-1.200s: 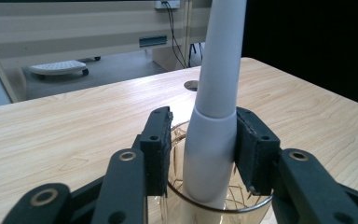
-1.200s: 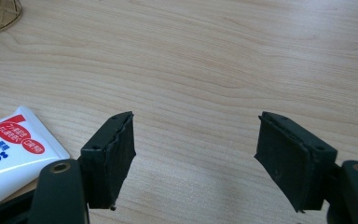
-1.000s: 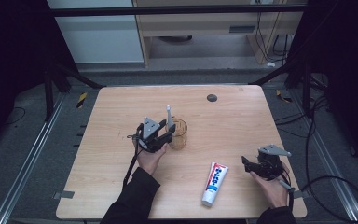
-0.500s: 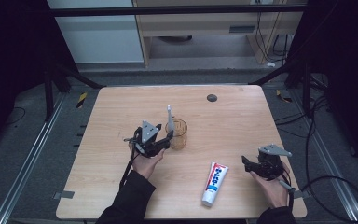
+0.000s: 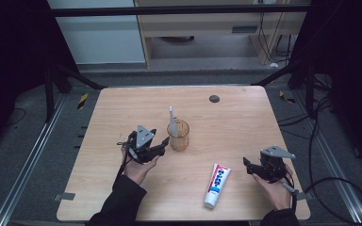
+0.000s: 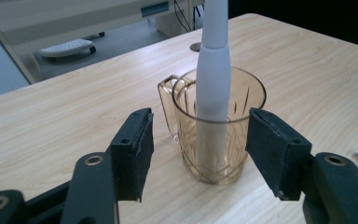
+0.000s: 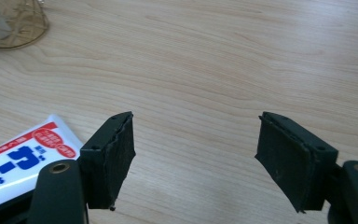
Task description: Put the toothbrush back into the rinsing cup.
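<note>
From above, my surface (image 5: 122,117) sits evenly lit under soft overhead light, while everything around it from nine through three o'clock falls into near black. Shadows are faint and short. In my left claw (image 6: 198,154) view the glass mug (image 6: 219,135) is sharp and catches small glints; the room toward twelve o'clock blurs. My right claw (image 7: 196,158) view is slightly soft at its edges.

On the table (image 5: 122,113) a glass mug (image 5: 178,135) stands upright with a white toothbrush (image 5: 172,121) in it. The left gripper (image 5: 164,144), jaws apart and just opened, is just beside the mug, holding nothing. The right gripper (image 5: 246,166) sits near a toothpaste tube (image 5: 217,184), not touching it.
</note>
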A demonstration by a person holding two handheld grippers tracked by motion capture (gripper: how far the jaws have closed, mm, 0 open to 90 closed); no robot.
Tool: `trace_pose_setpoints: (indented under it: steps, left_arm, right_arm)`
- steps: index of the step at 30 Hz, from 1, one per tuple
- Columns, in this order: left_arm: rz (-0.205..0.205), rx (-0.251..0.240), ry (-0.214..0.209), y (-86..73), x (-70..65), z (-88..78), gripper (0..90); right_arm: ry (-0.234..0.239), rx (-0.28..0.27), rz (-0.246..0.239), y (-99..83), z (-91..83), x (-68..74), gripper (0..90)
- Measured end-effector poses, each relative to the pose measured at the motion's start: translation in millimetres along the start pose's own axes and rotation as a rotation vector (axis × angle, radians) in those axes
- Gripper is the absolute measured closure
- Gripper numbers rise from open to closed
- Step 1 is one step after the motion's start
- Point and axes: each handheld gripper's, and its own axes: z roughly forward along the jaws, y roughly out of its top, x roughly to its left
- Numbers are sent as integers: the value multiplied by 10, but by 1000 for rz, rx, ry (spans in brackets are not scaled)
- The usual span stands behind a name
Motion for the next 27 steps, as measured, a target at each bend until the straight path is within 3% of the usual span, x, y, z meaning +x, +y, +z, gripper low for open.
trace_pose_setpoints:
  steps: [3, 7, 11, 14, 20, 27]
  left_arm:
    - [3, 23, 2, -64, 30, -68, 398]
    - [-23, 44, -4, -185, 85, -178, 407]
    - [-10, 81, 2, -348, 109, -293, 427]
    - [-23, 110, 5, -479, 148, -384, 454]
    - [-65, 166, -11, -672, 204, -497, 577]
    - [-62, 227, -52, -720, 121, -472, 728]
  right_arm:
    - [19, 0, -11, 15, -14, 46, 278]
    - [39, 6, -20, 25, -24, 93, 285]
    - [58, 9, -23, 31, -40, 125, 306]
    - [68, 9, -26, 34, -53, 145, 331]
    - [103, 41, -39, 36, -63, 229, 443]
    - [135, 79, -41, 19, -52, 333, 581]
